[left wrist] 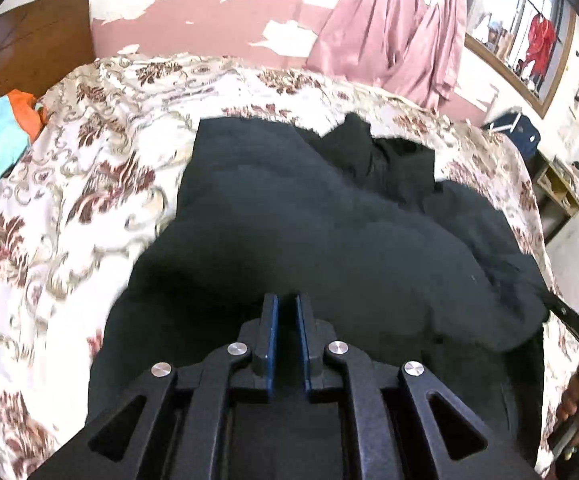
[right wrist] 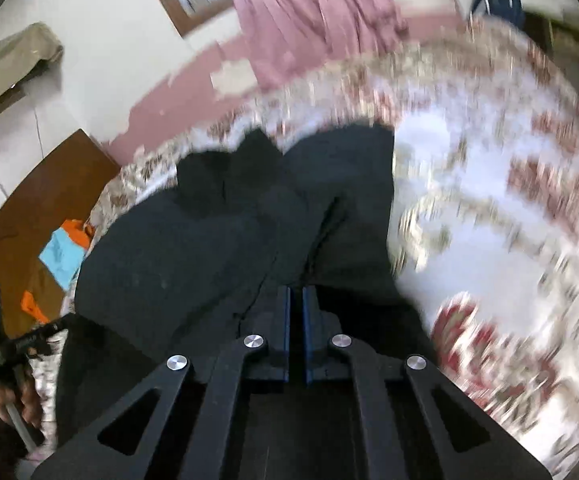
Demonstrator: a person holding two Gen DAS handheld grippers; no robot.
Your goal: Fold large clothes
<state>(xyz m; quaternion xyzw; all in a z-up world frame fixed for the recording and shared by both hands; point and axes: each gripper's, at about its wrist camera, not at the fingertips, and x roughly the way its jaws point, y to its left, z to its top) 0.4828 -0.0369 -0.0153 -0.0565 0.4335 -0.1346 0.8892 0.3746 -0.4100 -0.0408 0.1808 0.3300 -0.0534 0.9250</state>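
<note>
On the floral bedspread (left wrist: 69, 200) the black garment (left wrist: 309, 220) stretches lengthwise away, both grippers' fingers (left wrist: 270, 344) pinching its near edge.

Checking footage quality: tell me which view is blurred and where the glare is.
Right wrist view: floral bedspread heavily motion-smeared, black garment softer. Left wrist view: mostly sharp, slight smear on the bedspread; window blown out. Both fisheye-curved.
</note>
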